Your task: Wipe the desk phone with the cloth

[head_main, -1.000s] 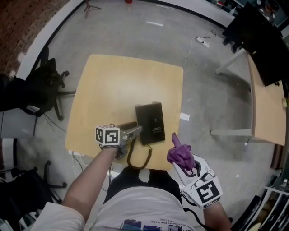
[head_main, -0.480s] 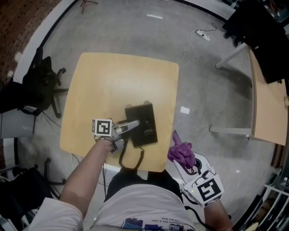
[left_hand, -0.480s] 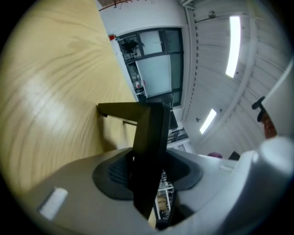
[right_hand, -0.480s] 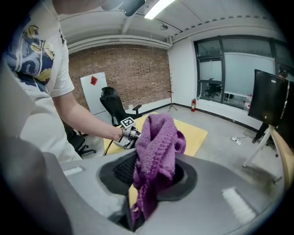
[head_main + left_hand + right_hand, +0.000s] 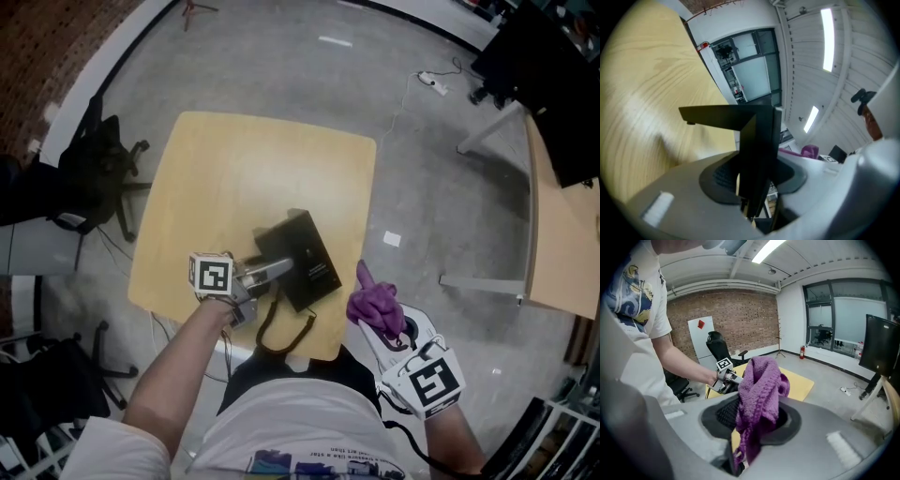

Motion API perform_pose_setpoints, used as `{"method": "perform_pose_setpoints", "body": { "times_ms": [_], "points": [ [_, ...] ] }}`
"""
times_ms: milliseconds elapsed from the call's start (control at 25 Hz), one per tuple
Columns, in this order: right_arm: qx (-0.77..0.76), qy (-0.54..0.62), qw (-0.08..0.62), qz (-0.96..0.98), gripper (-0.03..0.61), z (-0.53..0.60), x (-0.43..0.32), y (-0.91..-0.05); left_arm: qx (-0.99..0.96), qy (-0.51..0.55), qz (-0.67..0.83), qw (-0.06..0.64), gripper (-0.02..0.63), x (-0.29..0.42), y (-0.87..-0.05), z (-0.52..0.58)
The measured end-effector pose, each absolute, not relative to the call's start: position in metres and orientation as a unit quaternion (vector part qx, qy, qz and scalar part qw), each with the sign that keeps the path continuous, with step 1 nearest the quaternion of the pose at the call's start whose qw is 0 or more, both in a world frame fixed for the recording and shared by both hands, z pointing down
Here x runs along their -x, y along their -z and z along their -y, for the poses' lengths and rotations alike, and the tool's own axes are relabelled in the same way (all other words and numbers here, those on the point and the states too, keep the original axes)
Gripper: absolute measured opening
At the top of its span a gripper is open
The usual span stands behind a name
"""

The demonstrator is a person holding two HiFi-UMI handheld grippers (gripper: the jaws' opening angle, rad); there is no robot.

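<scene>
The black desk phone lies turned askew near the front edge of the yellow table. Its coiled cord loops off the front edge. My left gripper is clamped on the phone's left edge. In the left gripper view the dark phone body fills the gap between the jaws of the left gripper. My right gripper hovers off the table's front right corner, shut on a bunched purple cloth. In the right gripper view the cloth sticks up out of the right gripper.
A black office chair stands left of the table. A second wooden table and a black monitor are at the right. A power strip with cable and a scrap of paper lie on the concrete floor.
The left gripper's jaws closed on the phone's left edge and the phone turned counter-clockwise on the table. The right gripper with the cloth stayed about where it was.
</scene>
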State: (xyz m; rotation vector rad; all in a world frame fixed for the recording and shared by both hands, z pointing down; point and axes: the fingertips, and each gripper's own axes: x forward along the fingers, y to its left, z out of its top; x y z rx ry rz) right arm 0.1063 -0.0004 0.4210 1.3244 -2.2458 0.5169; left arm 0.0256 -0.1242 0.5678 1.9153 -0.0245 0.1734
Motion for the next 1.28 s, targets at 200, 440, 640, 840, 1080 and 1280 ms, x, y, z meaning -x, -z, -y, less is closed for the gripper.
{"method": "perform_pose_setpoints", "body": {
  "times_ms": [200,440,640,840,1080,1280],
  "points": [
    [-0.471,-0.145,0.219,0.842,0.104,0.025,-0.100,-0.396,-0.832,-0.064,0.023,0.551,0.181,-0.027,-0.526,0.115],
    [-0.446,-0.098,0.179,0.871,0.104,0.063,-0.080,-0.355,-0.842,-0.052,0.037,0.536,0.181,-0.028,-0.485,0.102],
    [-0.419,-0.058,0.176,0.889,0.104,0.087,-0.054,-0.337,-0.850,-0.053,0.042,0.523,0.181,-0.032,-0.467,0.090],
    [-0.410,-0.017,0.198,0.890,0.104,0.098,-0.040,-0.339,-0.850,-0.035,0.042,0.525,0.181,-0.039,-0.452,0.078],
    [-0.415,-0.023,0.220,0.883,0.103,0.093,-0.038,-0.360,-0.848,-0.017,0.045,0.528,0.181,-0.031,-0.445,0.078],
    [-0.414,-0.035,0.238,0.878,0.103,0.077,-0.041,-0.376,-0.848,-0.007,0.052,0.527,0.182,-0.019,-0.440,0.088]
  ]
}}
